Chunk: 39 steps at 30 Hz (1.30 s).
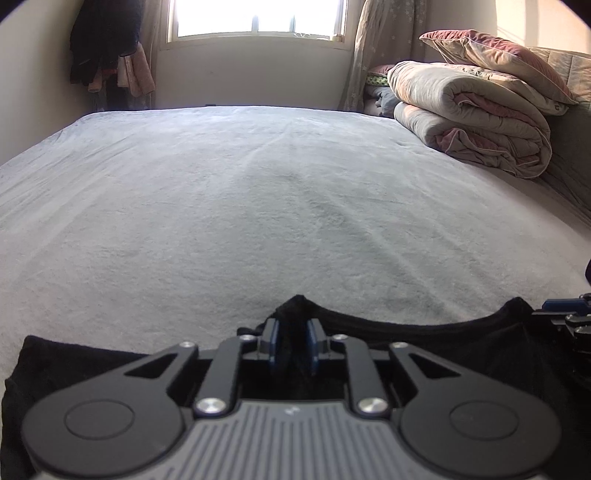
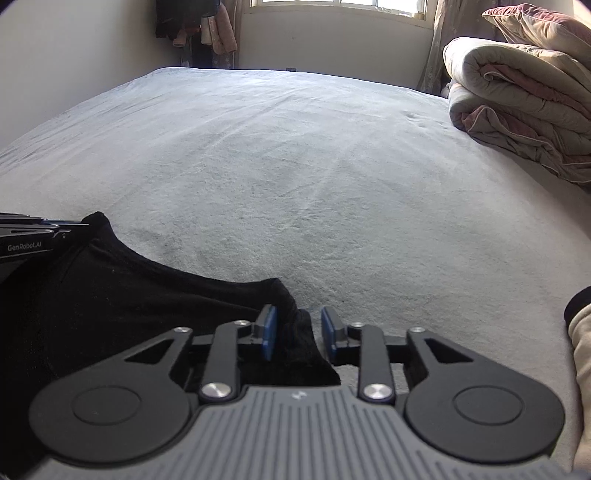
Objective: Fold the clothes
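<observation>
Your left gripper (image 1: 292, 341) pinches the black shirt (image 2: 110, 295) at the bed's (image 1: 258, 192) near edge. Your right gripper (image 2: 298, 332) looks loose around its corner. No neat fold shows yet; most work is left.

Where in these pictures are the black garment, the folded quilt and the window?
black garment (image 2: 122, 295): right wrist view, its flat middle.
folded quilt (image 1: 469, 122): left wrist view, rolled front of the stack.
window (image 1: 255, 16): left wrist view, bright glass pane.

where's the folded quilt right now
The folded quilt lies at the bed's far right edge in both views, under a pillow, beside the curtain.
</observation>
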Tool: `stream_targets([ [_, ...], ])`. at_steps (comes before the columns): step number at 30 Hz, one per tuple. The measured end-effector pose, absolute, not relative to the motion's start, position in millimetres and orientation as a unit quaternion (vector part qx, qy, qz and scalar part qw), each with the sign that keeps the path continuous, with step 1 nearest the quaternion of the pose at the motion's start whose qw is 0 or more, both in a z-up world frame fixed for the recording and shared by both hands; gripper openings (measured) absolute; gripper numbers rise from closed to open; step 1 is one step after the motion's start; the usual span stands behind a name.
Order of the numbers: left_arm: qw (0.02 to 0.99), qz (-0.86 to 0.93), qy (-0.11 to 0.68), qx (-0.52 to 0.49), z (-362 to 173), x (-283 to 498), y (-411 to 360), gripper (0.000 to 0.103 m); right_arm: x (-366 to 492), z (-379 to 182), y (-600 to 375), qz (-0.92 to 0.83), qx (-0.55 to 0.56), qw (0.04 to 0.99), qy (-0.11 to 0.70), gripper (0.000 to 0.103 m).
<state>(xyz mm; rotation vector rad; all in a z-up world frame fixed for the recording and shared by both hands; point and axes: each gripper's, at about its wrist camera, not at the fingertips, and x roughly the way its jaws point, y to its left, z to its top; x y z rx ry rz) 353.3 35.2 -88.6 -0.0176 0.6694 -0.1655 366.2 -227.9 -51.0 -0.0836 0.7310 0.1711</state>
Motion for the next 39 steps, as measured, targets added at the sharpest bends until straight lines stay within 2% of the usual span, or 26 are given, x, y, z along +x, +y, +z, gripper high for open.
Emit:
stream_targets([
  [4, 0.938, -0.093, 0.333, -0.013, -76, 342, 27, 0.044, 350, -33, -256, 0.085, -0.014, 0.928, 0.362, 0.041],
  [8, 0.928, -0.135, 0.347, -0.031, -64, 326, 17, 0.052, 327, -24, -289, 0.081, 0.007, 0.923, 0.375, 0.041],
  [21, 0.892, -0.259, 0.368, -0.049, -62, 279, -51, 0.054, 253, -16, -323, 0.125, 0.006, 0.910, 0.395, 0.041],
  [25, 0.886, -0.282, 0.366, -0.042, -72, 270, -68, 0.054, 249, -23, -320, 0.126, -0.016, 0.906, 0.404, 0.026],
  [26, 0.885, -0.286, 0.366, -0.041, -75, 269, -71, 0.054, 249, -26, -320, 0.125, -0.023, 0.905, 0.407, 0.017],
  [28, 0.883, -0.293, 0.364, -0.037, -81, 265, -76, 0.054, 250, -23, -321, 0.120, -0.029, 0.906, 0.405, 0.004],
  [39, 0.885, -0.301, 0.354, -0.039, -96, 260, -79, 0.054, 285, 2, -332, 0.055, -0.090, 0.912, 0.397, 0.001],
])
